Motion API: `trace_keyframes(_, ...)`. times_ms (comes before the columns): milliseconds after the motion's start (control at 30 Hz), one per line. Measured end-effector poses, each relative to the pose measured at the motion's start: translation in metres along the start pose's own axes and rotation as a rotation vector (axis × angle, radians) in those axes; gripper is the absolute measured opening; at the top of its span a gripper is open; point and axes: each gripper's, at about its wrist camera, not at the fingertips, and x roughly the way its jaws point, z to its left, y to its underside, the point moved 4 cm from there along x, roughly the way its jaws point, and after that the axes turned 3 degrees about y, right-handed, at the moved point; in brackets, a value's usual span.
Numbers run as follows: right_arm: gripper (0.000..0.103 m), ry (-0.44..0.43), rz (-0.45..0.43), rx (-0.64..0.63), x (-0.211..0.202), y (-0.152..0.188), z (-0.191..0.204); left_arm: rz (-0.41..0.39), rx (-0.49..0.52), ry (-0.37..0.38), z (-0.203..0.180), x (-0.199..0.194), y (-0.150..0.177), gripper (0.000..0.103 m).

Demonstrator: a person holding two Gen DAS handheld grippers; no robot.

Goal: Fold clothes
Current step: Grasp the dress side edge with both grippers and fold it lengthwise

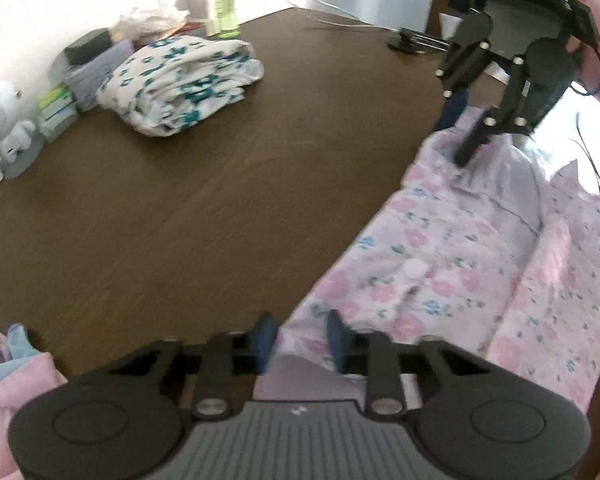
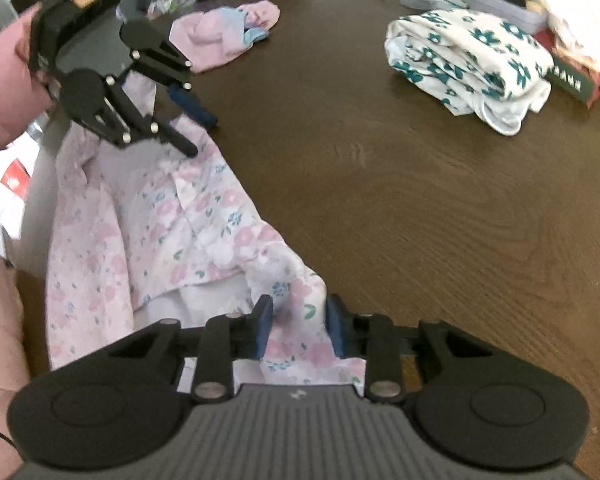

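A pink floral garment (image 1: 452,268) hangs stretched between my two grippers over the near edge of the dark wooden table (image 1: 220,184). My left gripper (image 1: 300,340) has its blue pads either side of one end of the cloth, with a gap between them. My right gripper (image 2: 300,330) straddles the other end of the garment (image 2: 172,224) the same way. Each gripper shows in the other's view: the right one (image 1: 466,132) and the left one (image 2: 198,128), both at the cloth's top edge.
A folded white cloth with teal flowers (image 1: 180,84) lies at the far side. A crumpled pink and blue garment (image 2: 228,32) lies on the table. Boxes, a green bottle (image 1: 225,6), a charger and a white figurine (image 1: 4,120) line the far edge.
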Motion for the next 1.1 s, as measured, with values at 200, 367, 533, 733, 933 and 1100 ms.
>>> trace_keyframes(200, 0.001, 0.112, -0.028, -0.116, -0.011, 0.004, 0.033, -0.097, 0.147, -0.127, -0.036, -0.015, 0.01, 0.0)
trace_keyframes(367, 0.001, 0.316, -0.167, -0.216, -0.065, 0.011, 0.083, -0.249, 0.163, -0.217, -0.059, -0.073, 0.023, 0.0)
trace_keyframes(533, 0.001, 0.407, -0.246, -0.37, -0.102, 0.056, 0.168, -0.376, 0.204, -0.239, -0.115, -0.127, 0.068, 0.0)
trace_keyframes(733, 0.002, 0.389, -0.18, -0.359, -0.062, 0.124, 0.224, -0.357, 0.194, -0.145, -0.184, -0.107, 0.124, 0.0)
trace_keyframes(933, 0.062, 0.359, -0.255, -0.142, -0.059, 0.141, 0.219, -0.341, 0.032, -0.054, -0.187, -0.094, 0.139, 0.016)
trace_keyframes(1100, 0.063, 0.289, -0.486, 0.104, -0.101, 0.141, 0.21, -0.527, -0.065, -0.044, -0.174, -0.135, 0.134, 0.048)
